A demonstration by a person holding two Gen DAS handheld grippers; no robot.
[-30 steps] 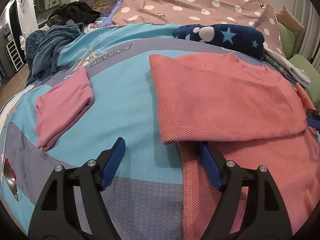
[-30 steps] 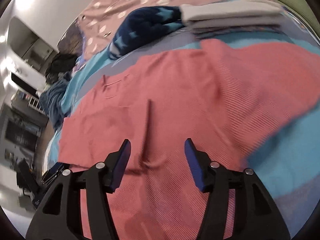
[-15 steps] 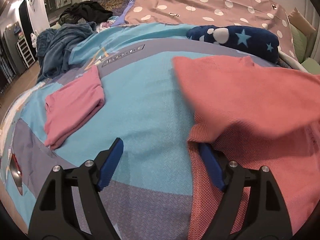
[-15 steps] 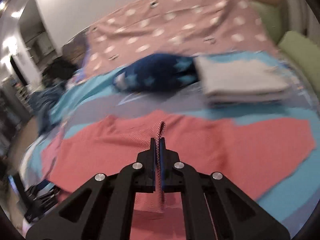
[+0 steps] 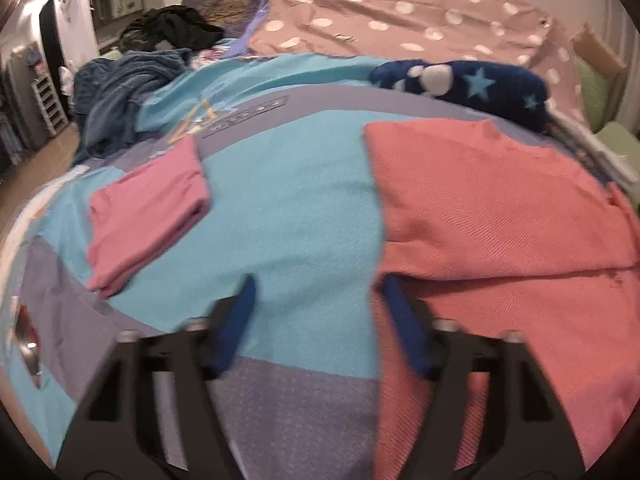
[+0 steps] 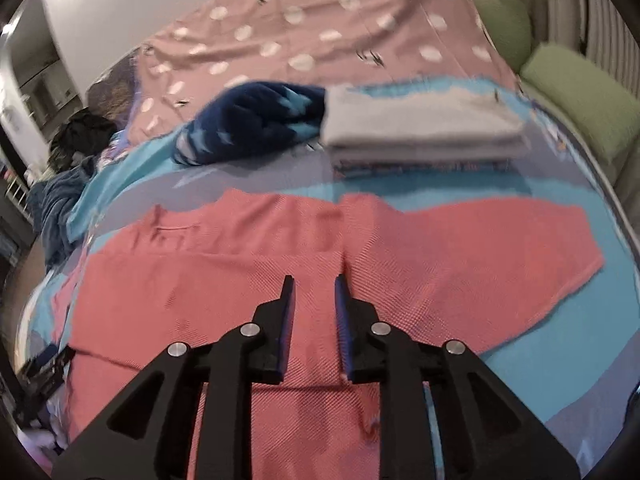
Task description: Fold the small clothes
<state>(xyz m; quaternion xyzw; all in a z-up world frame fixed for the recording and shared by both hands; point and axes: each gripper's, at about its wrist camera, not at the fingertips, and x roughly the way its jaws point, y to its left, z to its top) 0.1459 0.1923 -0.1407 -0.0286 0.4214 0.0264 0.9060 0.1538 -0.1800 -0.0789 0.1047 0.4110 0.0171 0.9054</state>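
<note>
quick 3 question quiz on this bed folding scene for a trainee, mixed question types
1. True or false: the right gripper is clamped on the coral shirt.
2. Which lies nearest the folded grey stack? A) navy star blanket B) folded pink garment C) black clothes pile
3. Fill in: the left gripper has its right finger on the shirt's ____ edge, seen from its own camera.

Key:
1. False; the jaws have just been opening and nothing sits between them.
2. A
3. left
</note>
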